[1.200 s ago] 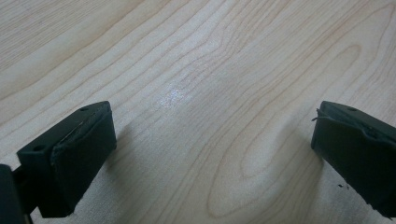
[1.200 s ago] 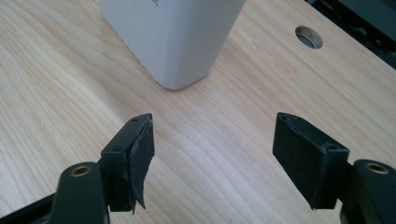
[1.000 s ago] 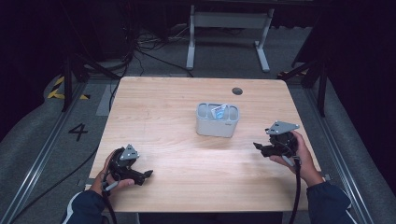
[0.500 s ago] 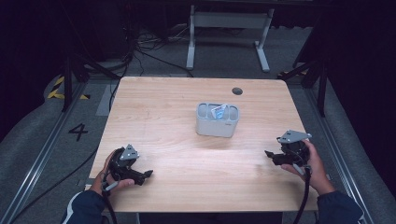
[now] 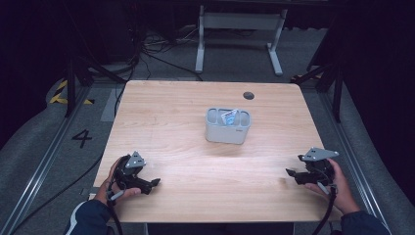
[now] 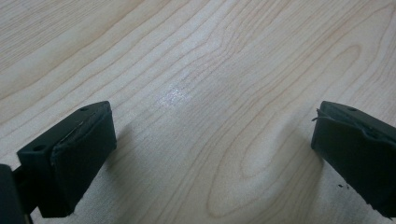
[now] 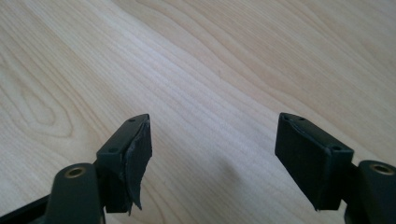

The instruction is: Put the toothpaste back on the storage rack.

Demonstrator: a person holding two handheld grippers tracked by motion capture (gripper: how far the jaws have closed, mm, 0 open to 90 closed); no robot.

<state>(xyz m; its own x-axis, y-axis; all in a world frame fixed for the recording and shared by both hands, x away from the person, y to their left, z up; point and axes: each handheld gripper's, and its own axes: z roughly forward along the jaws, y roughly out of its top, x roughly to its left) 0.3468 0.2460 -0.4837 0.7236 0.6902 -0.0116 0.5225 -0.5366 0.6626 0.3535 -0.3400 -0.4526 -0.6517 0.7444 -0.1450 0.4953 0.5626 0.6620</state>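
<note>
- Left gripper sits at the near left corner of the table, jaws pointing right across the wood; they stand wide apart with bare wood grain between them, nothing held
- In the left gripper view the two black pads hang just over the tabletop
- Right gripper is at the near right edge, held in my right hand, jaws pointing left toward the middle
- Its jaws have just been opening a little further; nothing lies between them, just bare wood in the right gripper view
- One right pad has a torn, ragged edge to its lining
- Grey holder stands upright a little beyond the table's centre, well apart from both grippers
- A small blue-and-white packet sticks up from one of its compartments
</note>
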